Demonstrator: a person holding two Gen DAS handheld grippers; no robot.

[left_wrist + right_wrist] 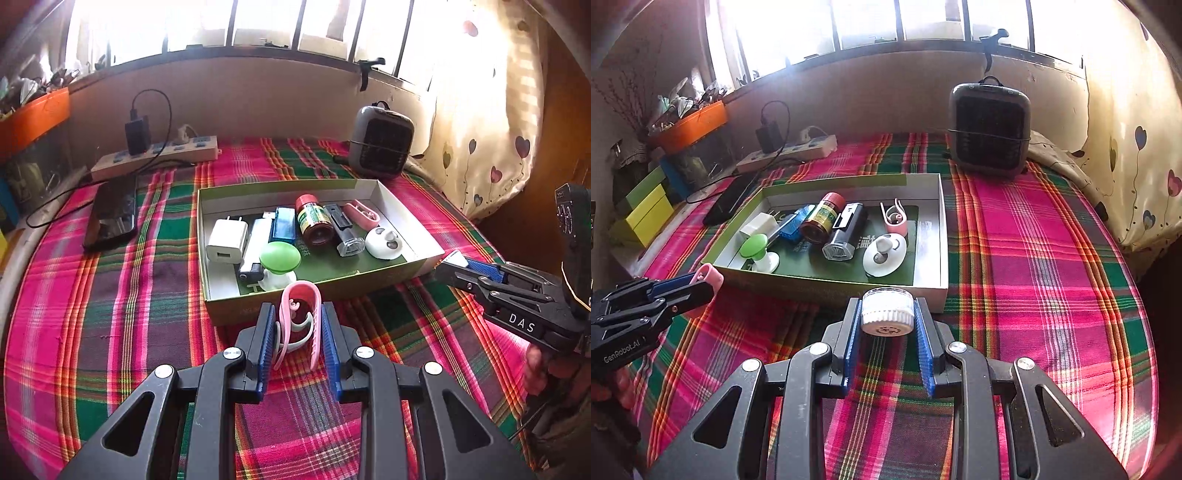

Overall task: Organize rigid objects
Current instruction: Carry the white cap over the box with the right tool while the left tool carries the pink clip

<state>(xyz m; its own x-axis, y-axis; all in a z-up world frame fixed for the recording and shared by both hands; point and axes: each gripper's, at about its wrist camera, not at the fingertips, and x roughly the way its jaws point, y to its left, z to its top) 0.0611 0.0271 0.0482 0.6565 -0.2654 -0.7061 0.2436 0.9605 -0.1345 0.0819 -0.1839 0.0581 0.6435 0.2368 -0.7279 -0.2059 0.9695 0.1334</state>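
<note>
Left wrist view: left gripper (298,325) pinches a pink clip (300,314) just outside the box's (314,186) near edge. Right gripper (886,317) clamps a white-capped jar (886,312) at the near right corner; bare cloth (1034,258) lies rightward.

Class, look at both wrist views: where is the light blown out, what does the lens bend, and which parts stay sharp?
Left wrist view: the window is blown out white, the wall beneath curves from fisheye distortion, and the box with the pink clip stays sharp. Right wrist view: the same window glare washes over the curtain, the frame's edges bow, and the white cap is crisp.
</note>
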